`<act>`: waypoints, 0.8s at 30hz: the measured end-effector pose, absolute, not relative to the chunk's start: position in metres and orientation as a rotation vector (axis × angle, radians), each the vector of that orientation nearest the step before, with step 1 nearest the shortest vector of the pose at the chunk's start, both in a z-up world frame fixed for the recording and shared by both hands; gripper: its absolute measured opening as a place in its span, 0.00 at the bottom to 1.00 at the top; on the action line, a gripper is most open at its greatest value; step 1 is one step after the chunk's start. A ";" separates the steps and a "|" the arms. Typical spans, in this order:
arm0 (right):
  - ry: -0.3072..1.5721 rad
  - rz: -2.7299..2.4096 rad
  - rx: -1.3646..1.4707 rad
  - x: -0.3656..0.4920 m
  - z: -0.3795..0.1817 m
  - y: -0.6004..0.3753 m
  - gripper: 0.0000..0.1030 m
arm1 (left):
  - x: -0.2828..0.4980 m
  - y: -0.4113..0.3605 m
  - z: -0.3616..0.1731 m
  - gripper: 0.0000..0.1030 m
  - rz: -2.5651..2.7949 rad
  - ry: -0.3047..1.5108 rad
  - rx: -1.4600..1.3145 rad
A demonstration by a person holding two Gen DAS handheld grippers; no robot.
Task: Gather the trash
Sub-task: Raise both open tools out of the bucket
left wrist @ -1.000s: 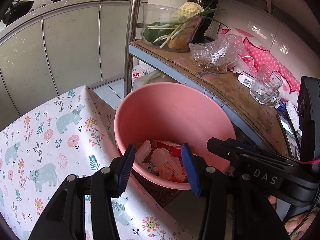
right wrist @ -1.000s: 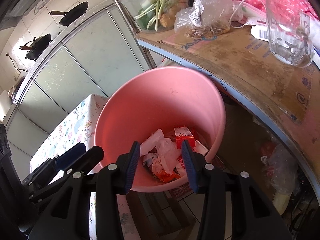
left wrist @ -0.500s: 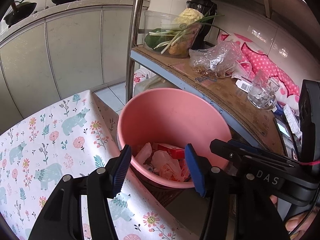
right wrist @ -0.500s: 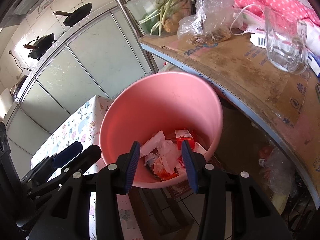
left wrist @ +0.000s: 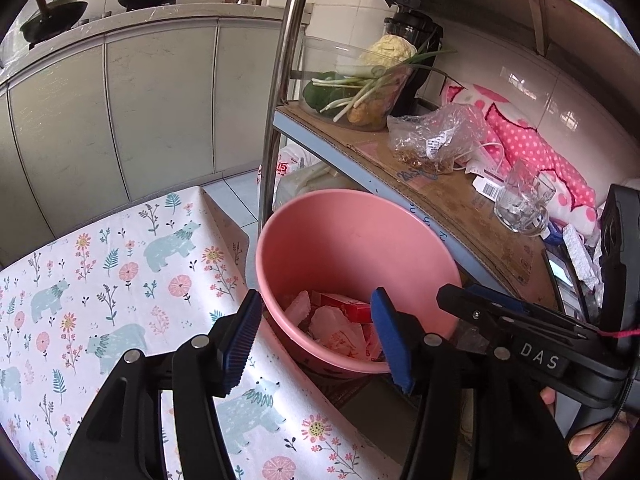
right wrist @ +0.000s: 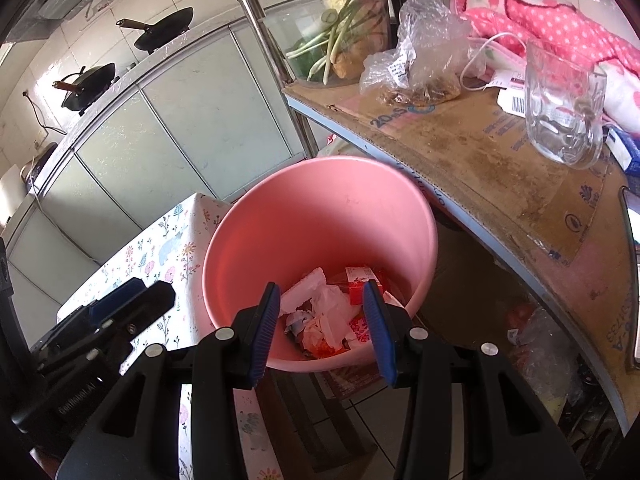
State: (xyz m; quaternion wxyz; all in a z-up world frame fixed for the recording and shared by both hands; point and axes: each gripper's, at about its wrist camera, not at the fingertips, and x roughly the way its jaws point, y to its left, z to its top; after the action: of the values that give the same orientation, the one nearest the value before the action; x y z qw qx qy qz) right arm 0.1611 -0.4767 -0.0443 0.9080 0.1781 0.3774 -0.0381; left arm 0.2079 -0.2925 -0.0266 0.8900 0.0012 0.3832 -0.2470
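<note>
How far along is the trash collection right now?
Done: crumpled paper and a red carton lie in the pink bucket. In hand: nothing; the left gripper and right gripper both hover over the bucket with empty jaws. Left: no loose trash shows on the visible part of the floral tablecloth.

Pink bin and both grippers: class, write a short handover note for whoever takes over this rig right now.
Left gripper: open, empty, above the bin's near rim.
Right gripper: jaws apart, nothing between them, over the bin.
Pink bin: beside the floral-cloth table, under the shelf; holds crumpled wrappers and a red carton.
Done: that trash is binned.
Left: none in view on the cloth; look elsewhere for more.
</note>
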 end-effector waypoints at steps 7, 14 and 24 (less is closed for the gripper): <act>0.744 -0.069 0.297 0.148 -0.037 -0.464 0.43 | 0.198 -0.285 -0.014 0.54 -0.486 0.768 -0.005; 0.687 -0.068 0.236 0.130 -0.027 -0.449 0.43 | 0.182 -0.280 -0.002 0.54 -0.468 0.743 -0.006; 0.662 -0.058 0.212 0.111 -0.023 -0.433 0.43 | 0.164 -0.270 0.009 0.55 -0.441 0.704 -0.002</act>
State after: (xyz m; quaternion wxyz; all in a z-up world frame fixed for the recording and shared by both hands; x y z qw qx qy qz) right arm 0.1107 -0.4331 -0.0232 0.9398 0.1039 0.3243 -0.0282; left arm 0.1640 -0.2700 0.0092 0.9150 -0.0008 0.3420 -0.2141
